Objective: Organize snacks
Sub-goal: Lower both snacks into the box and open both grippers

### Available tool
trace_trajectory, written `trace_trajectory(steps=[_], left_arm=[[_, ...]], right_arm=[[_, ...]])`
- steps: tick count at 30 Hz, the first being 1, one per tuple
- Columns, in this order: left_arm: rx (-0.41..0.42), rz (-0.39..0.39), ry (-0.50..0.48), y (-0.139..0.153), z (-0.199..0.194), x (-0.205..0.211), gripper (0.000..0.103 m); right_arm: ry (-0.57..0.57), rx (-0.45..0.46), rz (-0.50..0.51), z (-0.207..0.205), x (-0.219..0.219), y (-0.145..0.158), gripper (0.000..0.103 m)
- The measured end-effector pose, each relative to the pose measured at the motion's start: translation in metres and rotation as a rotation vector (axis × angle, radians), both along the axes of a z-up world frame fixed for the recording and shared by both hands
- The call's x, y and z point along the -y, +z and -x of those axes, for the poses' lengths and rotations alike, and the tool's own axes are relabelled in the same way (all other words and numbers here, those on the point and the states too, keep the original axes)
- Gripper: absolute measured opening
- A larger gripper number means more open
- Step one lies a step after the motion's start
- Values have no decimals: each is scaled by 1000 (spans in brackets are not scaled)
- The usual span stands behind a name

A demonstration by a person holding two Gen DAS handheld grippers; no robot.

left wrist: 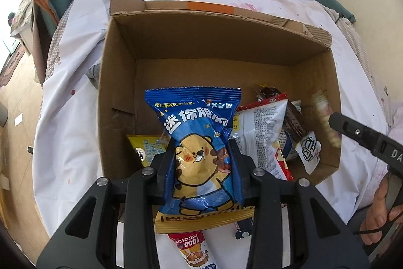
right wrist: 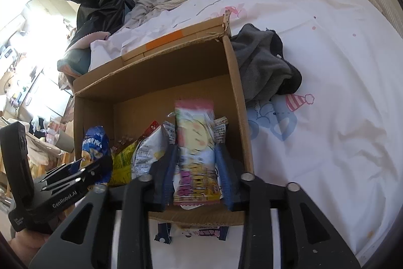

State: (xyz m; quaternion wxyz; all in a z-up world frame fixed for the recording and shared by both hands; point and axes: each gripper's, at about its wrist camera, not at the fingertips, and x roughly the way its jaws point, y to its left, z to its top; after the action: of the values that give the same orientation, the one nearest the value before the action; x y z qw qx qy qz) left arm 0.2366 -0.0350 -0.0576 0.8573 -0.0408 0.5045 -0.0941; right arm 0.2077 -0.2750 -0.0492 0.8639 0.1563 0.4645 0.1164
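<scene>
Glossy crinkled blue bear-print snack packet (left wrist: 201, 148) clamped by left gripper (left wrist: 201, 155) over corrugated cardboard box (left wrist: 118, 82); blurred pink-yellow packet (right wrist: 195, 143) sits loose between parted right gripper (right wrist: 195, 155).

The left hand-held gripper (left wrist: 201, 158) is matte black — two flat linkage arms per side with triangular cut-outs, joined by round silver pivot pins. The right hand-held gripper (right wrist: 195, 165) has the same black arms and silver pins, with blue pads (right wrist: 224, 168) on its fingers. Left of the cardboard box (right wrist: 234, 82) in the right wrist view, the left unit's black body bears white lettering — "GenRobot.AI". Right of the box in the left wrist view, a thin black cord crosses the person's hand (left wrist: 380, 213).
</scene>
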Motion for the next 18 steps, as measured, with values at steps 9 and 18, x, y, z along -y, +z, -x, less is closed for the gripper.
trace_trajectory(steps=[9,18], left_arm=[[23,16,4,6,3,0,76],[24,56,55,10,5,-17,76]], right_arm=[[-9,19,-24,0,4,6,64],[-54,17,-81,4,16,11,64]])
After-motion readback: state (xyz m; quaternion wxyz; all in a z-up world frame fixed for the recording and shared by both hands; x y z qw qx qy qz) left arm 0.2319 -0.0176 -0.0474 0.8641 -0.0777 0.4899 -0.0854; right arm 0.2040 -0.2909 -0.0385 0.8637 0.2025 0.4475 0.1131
